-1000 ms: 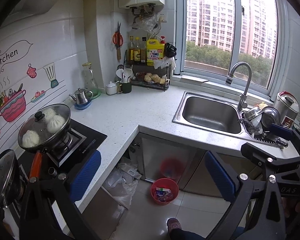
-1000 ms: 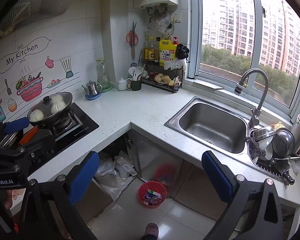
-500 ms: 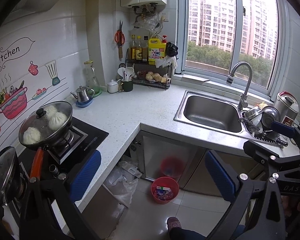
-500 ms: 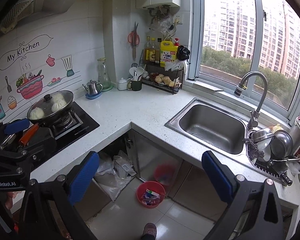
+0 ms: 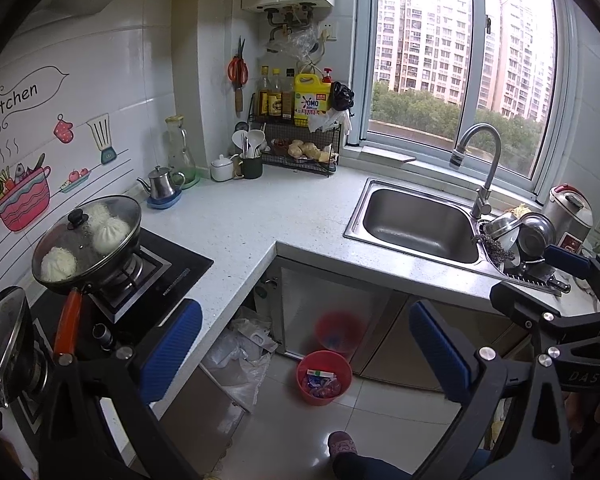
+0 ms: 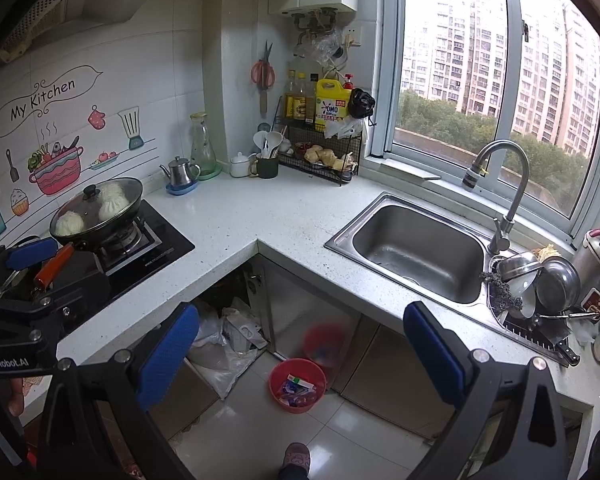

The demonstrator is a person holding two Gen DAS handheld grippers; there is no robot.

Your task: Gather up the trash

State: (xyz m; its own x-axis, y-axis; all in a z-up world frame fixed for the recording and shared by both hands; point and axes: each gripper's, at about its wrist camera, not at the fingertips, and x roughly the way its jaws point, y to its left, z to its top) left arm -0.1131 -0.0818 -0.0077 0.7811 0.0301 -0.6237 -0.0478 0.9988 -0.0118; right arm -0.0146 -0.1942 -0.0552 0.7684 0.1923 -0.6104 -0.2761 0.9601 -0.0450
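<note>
Right now you hold both grippers wide apart with nothing in them, the left gripper (image 5: 306, 348) and the right gripper (image 6: 300, 350). Just past your blue fingers (image 5: 172, 350), down on the floor, sits the red bin (image 5: 324, 376) with trash (image 5: 320, 380) inside. Farther off is the counter (image 5: 260, 216), with the sink (image 5: 420, 228) to your right.

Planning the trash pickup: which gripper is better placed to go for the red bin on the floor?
Marginally the right, and only as a judgement. Both grippers, left and right, are open, empty and high above the red bin. In the right wrist view the bin sits nearer the centre between the fingers.
</note>
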